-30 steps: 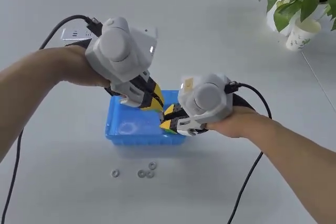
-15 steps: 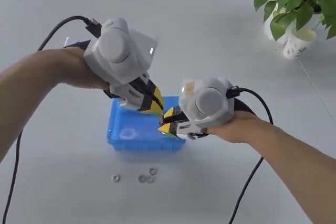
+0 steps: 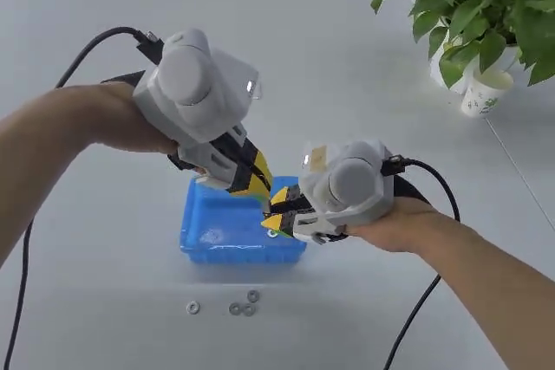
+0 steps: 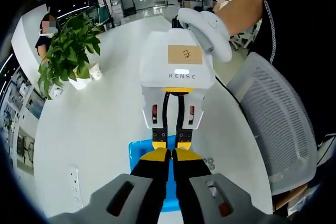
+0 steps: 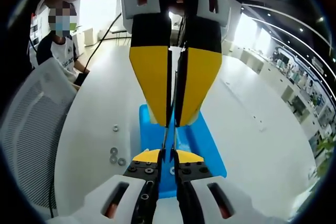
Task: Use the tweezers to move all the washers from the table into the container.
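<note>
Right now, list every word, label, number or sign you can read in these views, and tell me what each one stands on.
"XENSE": printed on the white housing of the right tool, in the left gripper view.
Tan sticker above it: one handwritten mark, not clear enough to read.
Paper cup by the plant: green print, too small to read.
</note>
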Demonstrator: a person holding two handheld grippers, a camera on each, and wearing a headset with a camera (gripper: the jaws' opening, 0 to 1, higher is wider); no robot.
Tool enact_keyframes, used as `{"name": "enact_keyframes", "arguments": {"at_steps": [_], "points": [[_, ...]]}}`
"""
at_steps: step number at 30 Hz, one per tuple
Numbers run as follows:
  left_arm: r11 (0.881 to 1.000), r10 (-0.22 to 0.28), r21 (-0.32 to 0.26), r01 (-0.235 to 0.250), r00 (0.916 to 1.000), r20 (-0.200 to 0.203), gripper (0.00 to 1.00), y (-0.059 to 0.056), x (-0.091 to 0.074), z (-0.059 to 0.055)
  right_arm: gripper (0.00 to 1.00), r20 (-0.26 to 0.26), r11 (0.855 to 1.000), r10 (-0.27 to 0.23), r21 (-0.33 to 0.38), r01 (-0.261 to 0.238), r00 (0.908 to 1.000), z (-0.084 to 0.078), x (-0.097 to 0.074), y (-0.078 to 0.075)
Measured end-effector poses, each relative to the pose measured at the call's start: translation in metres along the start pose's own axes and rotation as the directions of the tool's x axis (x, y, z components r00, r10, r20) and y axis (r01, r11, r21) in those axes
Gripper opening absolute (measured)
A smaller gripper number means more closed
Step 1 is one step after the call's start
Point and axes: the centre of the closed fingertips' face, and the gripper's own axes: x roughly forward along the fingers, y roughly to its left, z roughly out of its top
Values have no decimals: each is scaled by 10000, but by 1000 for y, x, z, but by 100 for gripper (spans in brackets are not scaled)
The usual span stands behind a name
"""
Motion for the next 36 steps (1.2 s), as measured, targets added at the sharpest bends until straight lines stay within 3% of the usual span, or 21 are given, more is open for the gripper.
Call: {"name": "enact_keyframes", "arguments": {"at_steps": [16, 36], "points": [[10000, 54, -6, -54, 9999, -149, 6, -24, -10, 6, 11, 195, 10000, -60, -49, 61, 9998, 12, -8, 24], [9993, -179, -319, 169, 9994, -312, 6, -58, 1, -11, 11, 144, 9990, 429, 84, -430, 9990, 3, 6, 62]]}}
